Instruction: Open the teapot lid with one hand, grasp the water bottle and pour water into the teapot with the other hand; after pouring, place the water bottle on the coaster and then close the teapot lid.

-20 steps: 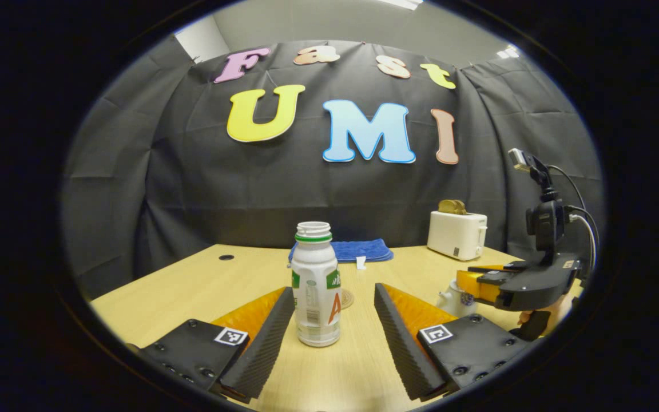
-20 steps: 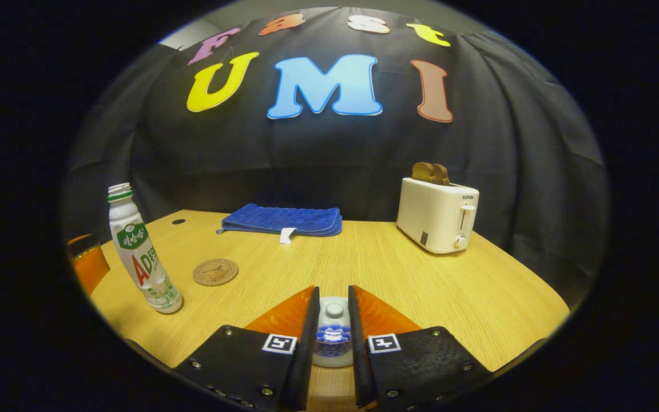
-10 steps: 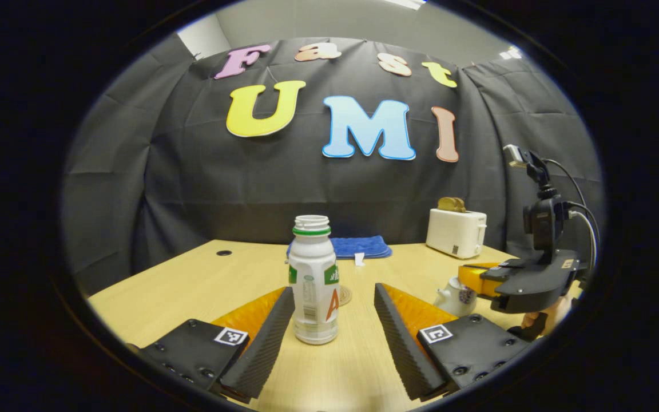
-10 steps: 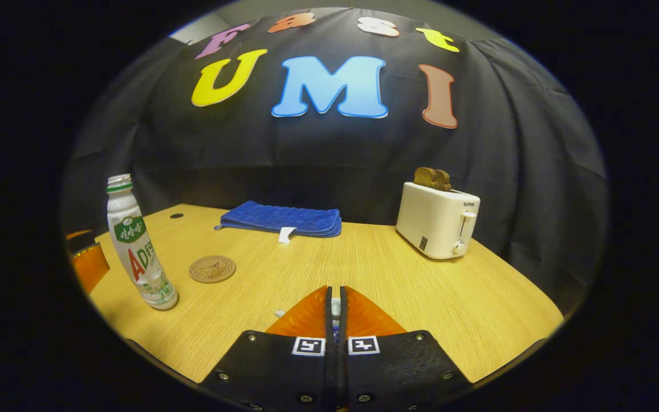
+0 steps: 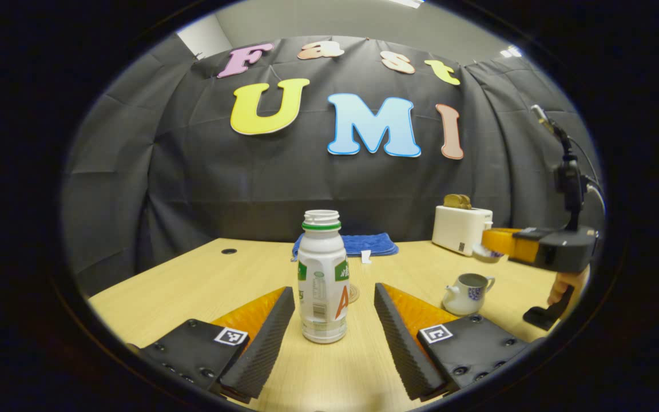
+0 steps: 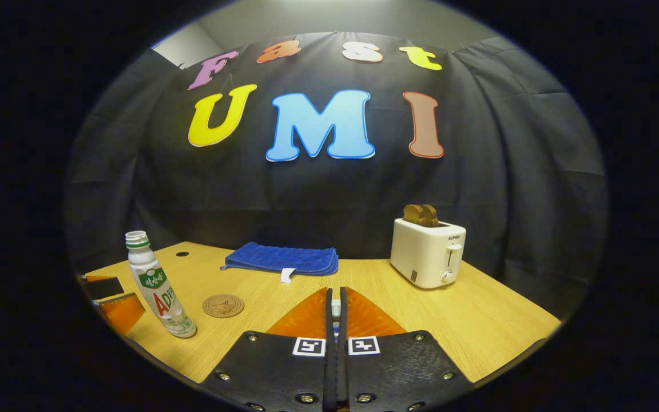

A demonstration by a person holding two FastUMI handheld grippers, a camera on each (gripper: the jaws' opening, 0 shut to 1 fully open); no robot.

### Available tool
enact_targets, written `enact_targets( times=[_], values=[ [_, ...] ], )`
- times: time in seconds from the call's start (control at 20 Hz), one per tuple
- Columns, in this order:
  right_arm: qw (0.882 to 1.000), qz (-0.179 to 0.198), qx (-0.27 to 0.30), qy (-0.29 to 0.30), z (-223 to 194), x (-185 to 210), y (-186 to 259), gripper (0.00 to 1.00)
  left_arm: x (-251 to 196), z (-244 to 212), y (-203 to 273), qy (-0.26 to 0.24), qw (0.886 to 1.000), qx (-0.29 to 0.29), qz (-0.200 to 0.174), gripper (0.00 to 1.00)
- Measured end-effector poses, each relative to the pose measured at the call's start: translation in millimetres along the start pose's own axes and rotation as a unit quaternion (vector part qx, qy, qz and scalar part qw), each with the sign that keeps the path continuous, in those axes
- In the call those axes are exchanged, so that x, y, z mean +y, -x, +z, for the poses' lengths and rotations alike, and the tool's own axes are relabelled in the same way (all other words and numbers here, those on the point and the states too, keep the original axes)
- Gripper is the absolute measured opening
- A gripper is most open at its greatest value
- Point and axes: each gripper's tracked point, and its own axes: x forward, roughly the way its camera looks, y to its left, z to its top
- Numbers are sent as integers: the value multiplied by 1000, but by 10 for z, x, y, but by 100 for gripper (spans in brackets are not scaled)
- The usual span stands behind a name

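Left gripper (image 5: 334,320), jaws spread, flanks the uncapped water bottle (image 5: 322,276) standing on the surface (image 5: 192,286). Right gripper (image 6: 336,306) pinches the teapot lid (image 5: 487,252) (a sliver shows) above the open teapot (image 5: 468,292).

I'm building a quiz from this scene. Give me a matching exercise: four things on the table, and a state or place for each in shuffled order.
Things:
1. water bottle
2. teapot
3. toaster
4. blue cloth

States:
a. folded by the back wall
b. lid off, mouth open
c. bread sticking out of the top
d. upright between the open left gripper's fingers

Pairs: 1-d, 2-b, 3-c, 4-a
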Motion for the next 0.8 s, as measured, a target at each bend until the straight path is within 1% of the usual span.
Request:
enact_targets(
  times=[0.15,0.35,0.55,0.8],
  values=[
    [1000,1,-16,-10,150,-98,179,0,15,-57,-46,-3,1000,2,1,98],
    [1000,7,-21,-14,186,-235,383,0,31,-141,-107,2,1000,6,6,98],
    [999,15,-18,-36,134,-358,508,0,53,-235,-143,7,1000,20,14,98],
    [999,14,-7,-50,32,-539,622,0,32,-261,-329,-3,999,30,20,98]
  ],
)
